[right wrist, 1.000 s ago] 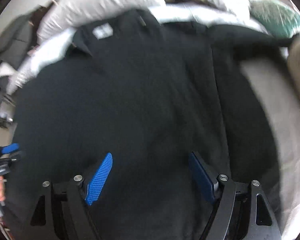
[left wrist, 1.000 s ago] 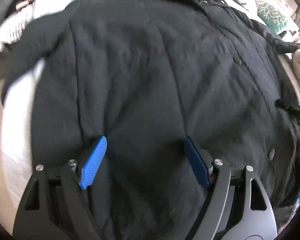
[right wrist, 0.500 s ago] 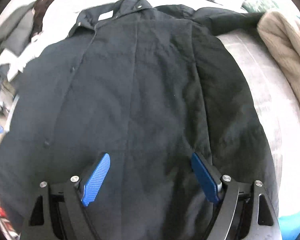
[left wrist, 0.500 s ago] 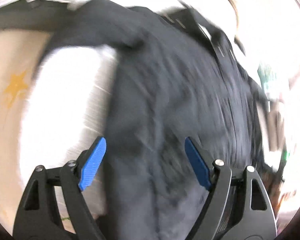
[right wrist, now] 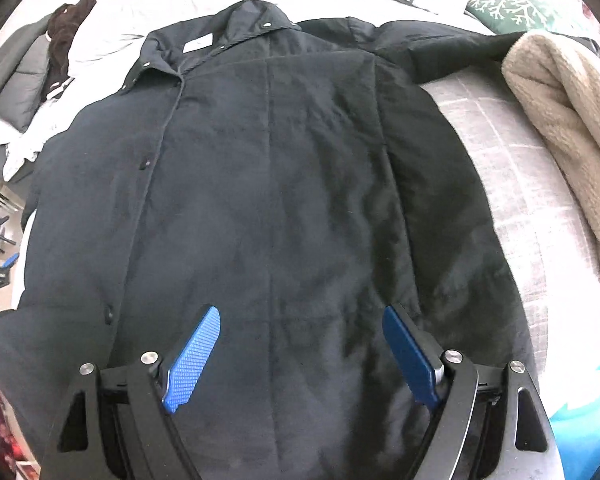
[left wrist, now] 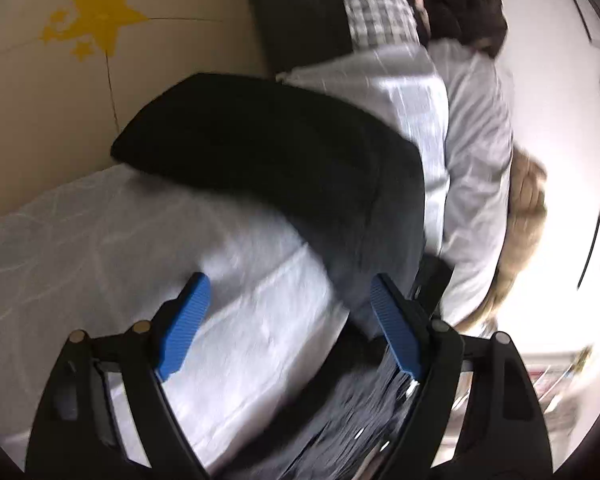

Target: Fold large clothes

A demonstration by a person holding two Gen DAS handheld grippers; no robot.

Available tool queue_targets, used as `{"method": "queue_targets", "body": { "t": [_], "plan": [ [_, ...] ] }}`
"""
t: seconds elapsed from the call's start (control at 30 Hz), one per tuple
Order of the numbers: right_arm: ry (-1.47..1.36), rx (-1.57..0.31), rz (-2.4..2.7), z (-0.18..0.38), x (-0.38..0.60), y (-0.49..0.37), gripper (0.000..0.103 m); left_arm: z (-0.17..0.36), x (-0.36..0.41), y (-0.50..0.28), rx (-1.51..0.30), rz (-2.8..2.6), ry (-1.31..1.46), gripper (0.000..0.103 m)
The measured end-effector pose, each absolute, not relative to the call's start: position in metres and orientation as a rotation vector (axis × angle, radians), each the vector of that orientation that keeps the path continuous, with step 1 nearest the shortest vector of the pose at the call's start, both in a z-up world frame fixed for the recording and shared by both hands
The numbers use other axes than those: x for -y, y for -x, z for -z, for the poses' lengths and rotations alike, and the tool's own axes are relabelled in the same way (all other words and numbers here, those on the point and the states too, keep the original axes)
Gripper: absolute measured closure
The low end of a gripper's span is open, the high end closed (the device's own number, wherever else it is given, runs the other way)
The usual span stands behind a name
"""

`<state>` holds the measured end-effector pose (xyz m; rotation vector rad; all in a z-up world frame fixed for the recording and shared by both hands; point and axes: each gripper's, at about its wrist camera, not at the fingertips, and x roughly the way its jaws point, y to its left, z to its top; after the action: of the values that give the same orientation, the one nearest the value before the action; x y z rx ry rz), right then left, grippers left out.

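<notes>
While both grippers gape with nothing held, the coat (right wrist: 284, 184) lies spread flat on the bed (right wrist: 512, 168).
The coat fills the space ahead of and under the right gripper (right wrist: 300, 356), collar (right wrist: 256, 20) at the far end and a sleeve (right wrist: 452, 48) stretched to the far right beside a beige fleece (right wrist: 560, 112). Ahead of the left gripper (left wrist: 288, 324), another sleeve (left wrist: 260, 140) drapes over the bed's edge; its right finger (left wrist: 396, 340) hangs over dark cloth, its left over white sheet.
</notes>
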<state>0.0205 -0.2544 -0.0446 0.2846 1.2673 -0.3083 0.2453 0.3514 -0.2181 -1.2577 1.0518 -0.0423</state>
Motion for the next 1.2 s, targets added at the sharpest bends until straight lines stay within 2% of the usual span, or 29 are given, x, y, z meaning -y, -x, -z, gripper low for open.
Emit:
{"method": "queue_targets", "body": {
  "t": [0.13,0.23,0.37,0.43,0.47,0.5,0.57,0.63,0.87,0.97,1.1,1.2],
  "plan": [
    [-0.255,-1.27,0.298,0.043,0.243,-0.03,0.018,0.225,-0.36,-0.262,-0.941,-0.048,1.322,0.021],
    [-0.243,-1.273,0.289,0.041,0.235,-0.035,0.018,0.239,-0.365,-0.273,-0.923,-0.106,1.393,0.021],
    [-0.24,-1.278,0.274,0.042,0.228,-0.039,0.018,0.26,-0.375,-0.279,-0.91,-0.204,1.479,0.029],
    [-0.236,-1.28,0.27,0.043,0.226,-0.04,0.018,0.275,-0.378,-0.281,-0.905,-0.252,1.542,0.041],
    [-0.236,-1.282,0.266,0.044,0.225,-0.041,0.018,0.285,-0.381,-0.279,-0.896,-0.273,1.587,0.057],
    [-0.235,-1.283,0.262,0.045,0.224,-0.041,0.018,0.293,-0.384,-0.276,-0.866,-0.291,1.639,0.08],
    [-0.227,-1.279,0.258,0.043,0.222,-0.042,0.018,0.289,-0.389,-0.267,-0.791,-0.313,1.652,0.091],
    [-0.213,-1.267,0.258,0.04,0.222,-0.042,0.018,0.266,-0.39,-0.264,-0.722,-0.324,1.551,0.093],
    [-0.222,-1.232,0.259,0.031,0.229,-0.039,0.018,0.13,-0.359,-0.252,-0.464,-0.219,1.075,0.094],
    [-0.252,-1.213,0.25,0.03,0.234,-0.037,0.018,0.066,-0.318,-0.247,-0.377,-0.104,0.854,0.094],
    [-0.303,-1.204,0.228,0.033,0.238,-0.036,0.018,0.011,-0.244,-0.242,-0.337,0.076,0.594,0.094],
    [-0.315,-1.193,0.216,0.033,0.239,-0.038,0.018,-0.011,-0.173,-0.238,-0.355,0.234,0.401,0.094]
  ]
}}
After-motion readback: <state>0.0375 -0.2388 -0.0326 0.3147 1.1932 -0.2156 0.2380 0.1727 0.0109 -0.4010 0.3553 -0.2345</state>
